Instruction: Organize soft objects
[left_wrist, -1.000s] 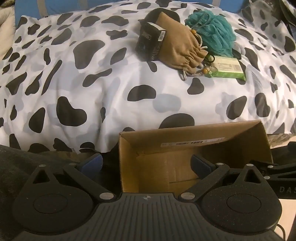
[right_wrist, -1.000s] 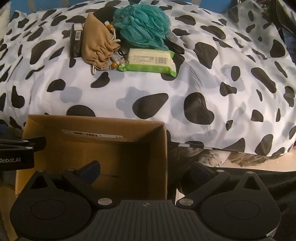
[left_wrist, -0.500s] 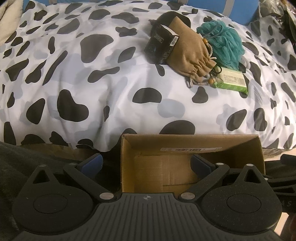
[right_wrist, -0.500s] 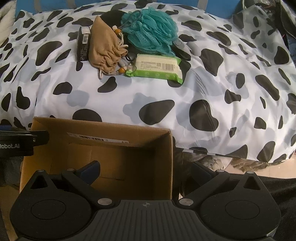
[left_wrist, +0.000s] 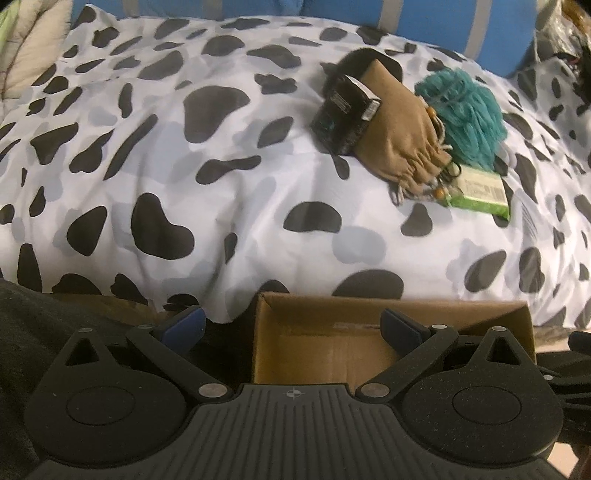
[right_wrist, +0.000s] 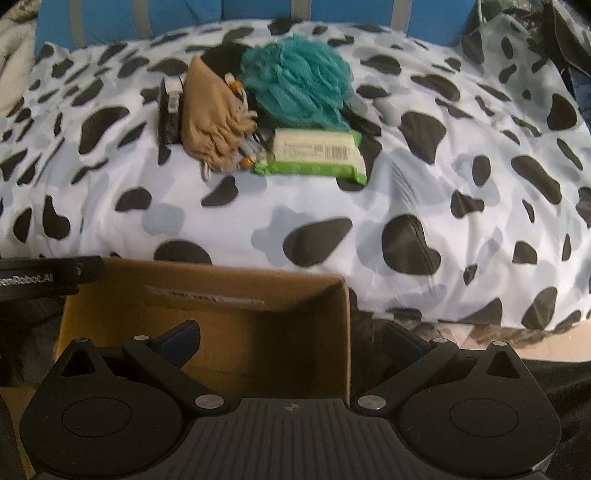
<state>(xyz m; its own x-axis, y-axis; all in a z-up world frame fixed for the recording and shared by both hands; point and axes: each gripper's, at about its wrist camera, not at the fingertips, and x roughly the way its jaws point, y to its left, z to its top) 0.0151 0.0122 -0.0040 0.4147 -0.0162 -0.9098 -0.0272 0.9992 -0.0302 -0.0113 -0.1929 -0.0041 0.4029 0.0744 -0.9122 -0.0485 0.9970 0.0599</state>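
The soft things are laid in a small pile on the spotted blanket (left_wrist: 229, 206), far past the box (left_wrist: 369, 350) and well apart from both sets of fingers. The left gripper (left_wrist: 291, 325) is held with its blue fingers (left_wrist: 186, 326) spread wide and nothing between them; one finger is seen over the box and one beside it. The right gripper (right_wrist: 291, 341) is also held wide open and empty over the right wall of the box (right_wrist: 343, 332).

Compared with a second ago, the pile is seen farther up in both views and less of the box is shown, so both grippers have been pulled back from the pile.

In the pile, a tan pouch (right_wrist: 208, 118) with a gathered mouth and little beads is seen. A small black pack (right_wrist: 169, 110) is touching the pouch on its left. A fluffy teal sponge (right_wrist: 299, 81) is touching the pouch on its right. A flat green pack of wipes (right_wrist: 314, 157) lies just in front of the sponge, nearer the box.
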